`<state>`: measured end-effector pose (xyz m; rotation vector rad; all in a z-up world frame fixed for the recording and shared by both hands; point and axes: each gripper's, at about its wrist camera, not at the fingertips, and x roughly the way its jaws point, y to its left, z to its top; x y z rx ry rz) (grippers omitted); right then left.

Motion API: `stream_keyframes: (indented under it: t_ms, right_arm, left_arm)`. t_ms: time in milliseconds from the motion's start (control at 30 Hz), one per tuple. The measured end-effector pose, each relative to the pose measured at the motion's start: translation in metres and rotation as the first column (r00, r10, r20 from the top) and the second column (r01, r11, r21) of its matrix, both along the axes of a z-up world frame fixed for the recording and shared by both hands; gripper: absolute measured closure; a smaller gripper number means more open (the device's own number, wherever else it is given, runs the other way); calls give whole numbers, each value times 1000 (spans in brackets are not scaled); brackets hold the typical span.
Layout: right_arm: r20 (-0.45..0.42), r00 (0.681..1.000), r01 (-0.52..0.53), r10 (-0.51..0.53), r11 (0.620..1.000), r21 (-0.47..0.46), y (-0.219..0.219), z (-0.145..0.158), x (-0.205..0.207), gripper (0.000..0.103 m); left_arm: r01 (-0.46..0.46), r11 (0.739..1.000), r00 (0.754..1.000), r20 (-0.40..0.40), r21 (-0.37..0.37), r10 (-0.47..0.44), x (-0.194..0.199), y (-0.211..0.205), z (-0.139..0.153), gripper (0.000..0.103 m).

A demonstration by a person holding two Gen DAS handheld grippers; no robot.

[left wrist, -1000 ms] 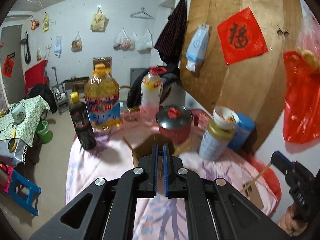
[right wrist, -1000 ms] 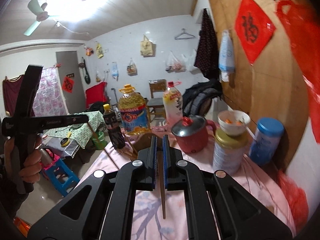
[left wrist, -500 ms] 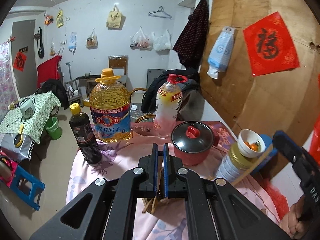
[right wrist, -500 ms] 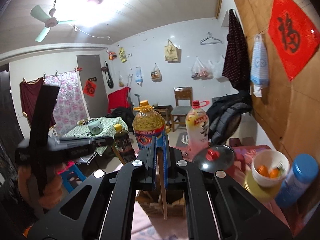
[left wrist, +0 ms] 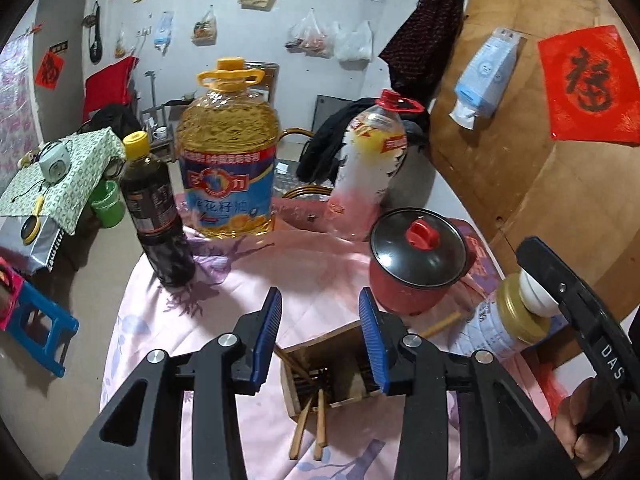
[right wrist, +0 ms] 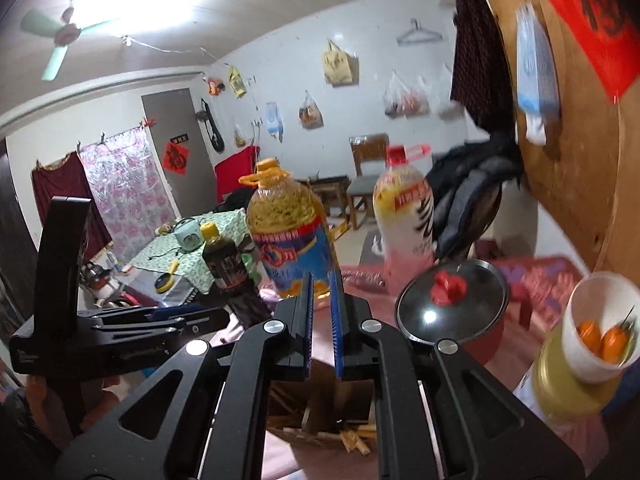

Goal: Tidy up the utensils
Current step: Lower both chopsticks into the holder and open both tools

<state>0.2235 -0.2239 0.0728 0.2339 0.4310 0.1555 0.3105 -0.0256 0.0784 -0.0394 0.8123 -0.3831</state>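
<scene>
Lying half in, half out of the wooden box (left wrist: 332, 372), two loose chopsticks (left wrist: 310, 426) trail over its near wall onto the pink-clothed surface (left wrist: 248, 276), long axes pointing back toward the left gripper (left wrist: 320, 338); more sticks stand inside. Left jaws are spreading, nothing between the pads, box directly below and just ahead of them. Right gripper (right wrist: 322, 322): jaws opening from a narrow gap, nothing visibly pinched, box low beneath them. Left looks the nearer for those strays. Left wrist view alone shows the strays and another stick (left wrist: 440, 324) at the red pot (left wrist: 416, 264); right wrist view, blurred, shows sticks at the box's foot (right wrist: 352, 436).
</scene>
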Motion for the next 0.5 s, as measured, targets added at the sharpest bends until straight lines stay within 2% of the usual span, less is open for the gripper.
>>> stream_keyframes:
  t_ms: [100,267,500]
  right_arm:
    - [12,1000,10,-10,1000,7,-6,2,-4,87]
    - [24,1000,14,-15,999,35,-14,4,-15,81]
    - [32,999,-22,20,999,50,-10,8,-42,78]
  left_arm:
    - [-18,1000,1000,8,2,18,-2,4,4,62]
    - [-65,998,997,32,20,64,-16,10,13,53]
    - [-118,991,991,62,57,115,-60,18,23,46]
